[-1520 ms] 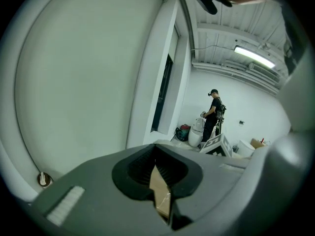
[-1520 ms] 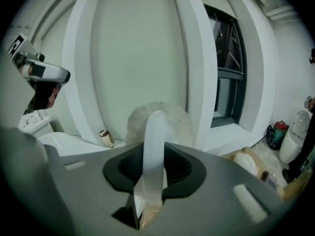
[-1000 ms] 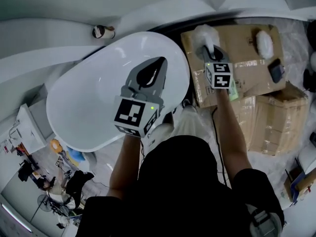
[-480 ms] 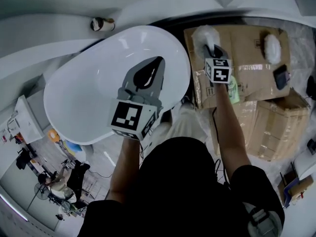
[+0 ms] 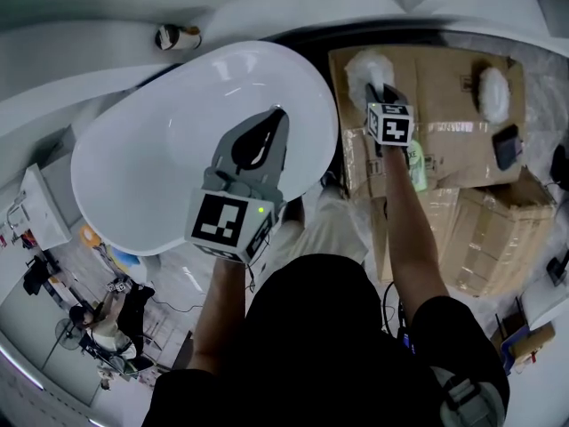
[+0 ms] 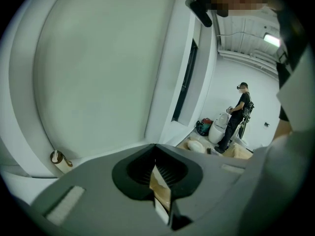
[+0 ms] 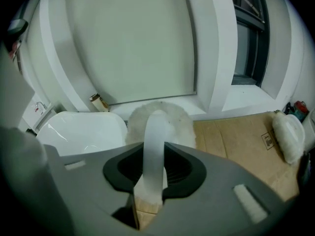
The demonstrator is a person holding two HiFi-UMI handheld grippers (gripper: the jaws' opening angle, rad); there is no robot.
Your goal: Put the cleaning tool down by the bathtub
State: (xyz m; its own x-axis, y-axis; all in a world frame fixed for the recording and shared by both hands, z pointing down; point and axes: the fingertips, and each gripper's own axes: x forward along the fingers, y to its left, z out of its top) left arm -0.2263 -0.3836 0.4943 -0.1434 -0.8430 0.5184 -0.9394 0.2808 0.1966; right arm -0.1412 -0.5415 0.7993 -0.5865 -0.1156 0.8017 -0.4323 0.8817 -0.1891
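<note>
The cleaning tool is a white fluffy duster head [image 5: 367, 64] on a flat white handle [image 7: 153, 141]. My right gripper [image 5: 380, 90] is shut on that handle and holds the head [image 7: 160, 118] just over the flattened cardboard [image 5: 444, 87], right of the white bathtub [image 5: 151, 158]. Whether the head touches the cardboard I cannot tell. My left gripper [image 5: 276, 118] hovers above the tub's right half, its jaws shut with nothing between them. In the left gripper view that gripper [image 6: 156, 156] points past the tub toward the wall.
A second white fluffy pad [image 5: 492, 92] and a dark small device [image 5: 507, 145] lie on the cardboard. Taped cardboard boxes [image 5: 498, 229] stand to the right. A small roll [image 5: 173, 36] sits on the ledge behind the tub. A person [image 6: 239, 113] stands far off by a toilet.
The left gripper has drifted slightly down and left over the tub. The right gripper still grips the tool, hardly moved over the cardboard.
</note>
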